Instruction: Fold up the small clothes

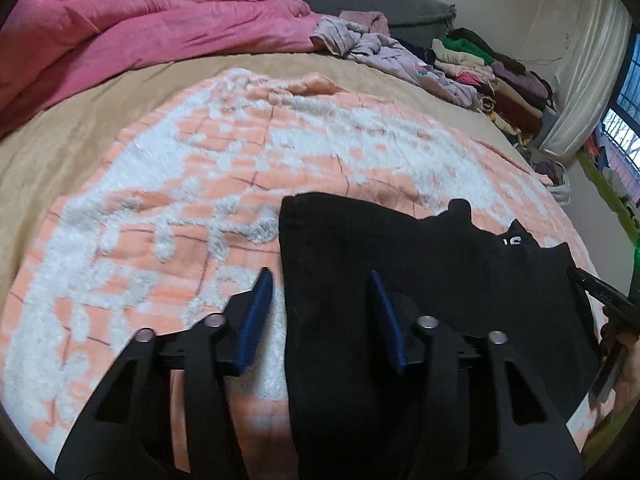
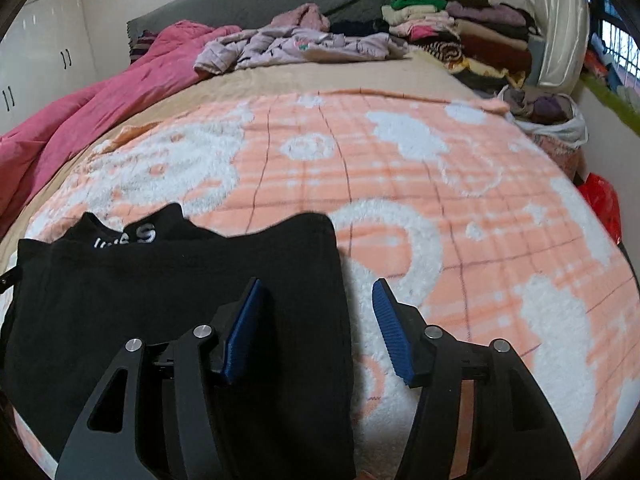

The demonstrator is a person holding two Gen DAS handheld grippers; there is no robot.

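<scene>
— Jaws?
— I had the left gripper [image 1: 320, 286] wide, straddling the left edge of the black garment [image 1: 420, 280]. The right gripper [image 2: 316, 292] gaped over its right edge.
— The garment?
— Flat on the peach-and-white blanket [image 2: 460, 208], pink quilt [image 1: 120, 36] beyond.

Lighting was soft and dim-ish, daylight from the window [image 1: 624, 128] at right. Shadows were faint, no glare. Heavy fisheye bending and dark vignette at edges. Black cloth [image 2: 180, 300] lost detail; near frame bottoms blurred.
</scene>
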